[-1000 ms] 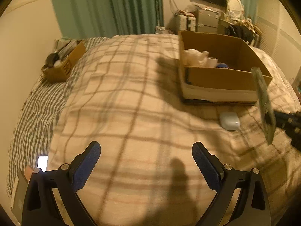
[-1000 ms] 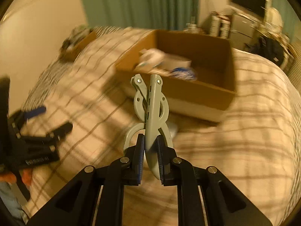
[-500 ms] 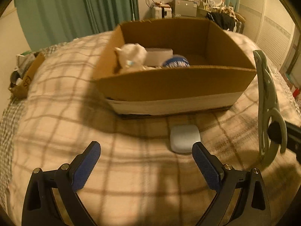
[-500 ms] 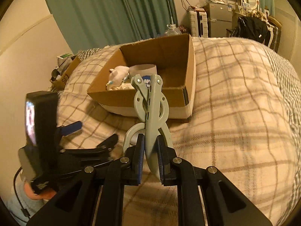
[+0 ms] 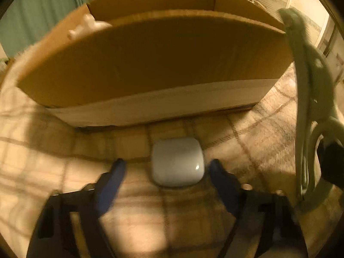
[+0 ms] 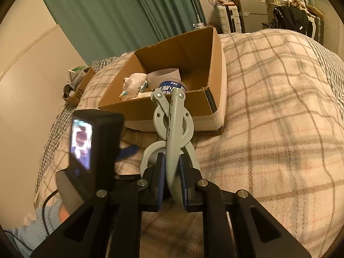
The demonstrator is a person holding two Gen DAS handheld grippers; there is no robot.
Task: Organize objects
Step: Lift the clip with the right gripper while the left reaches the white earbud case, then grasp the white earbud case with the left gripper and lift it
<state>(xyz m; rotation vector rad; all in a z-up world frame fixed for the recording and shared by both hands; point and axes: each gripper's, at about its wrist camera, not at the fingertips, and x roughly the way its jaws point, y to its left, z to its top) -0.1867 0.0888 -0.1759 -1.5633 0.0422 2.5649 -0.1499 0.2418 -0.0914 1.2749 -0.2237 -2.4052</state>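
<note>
In the left wrist view, the left gripper (image 5: 166, 173) is spread wide and holds nothing, its blue fingertips (image 5: 114, 175) low over the plaid blanket (image 5: 43, 150). A small pale case (image 5: 177, 162) lies on the blanket between them, closer to the right finger, just in front of the cardboard box (image 5: 150, 64). Grey-green scissors (image 5: 309, 107) stand upright at the right edge.

In the right wrist view, the right gripper (image 6: 172, 182) is clamped on the scissors (image 6: 172, 124), which point up toward the box (image 6: 215, 68). Inside the box sit a white toy (image 6: 133, 86), a roll of tape (image 6: 164, 76) and a blue-lidded tub (image 6: 169, 87).
</note>
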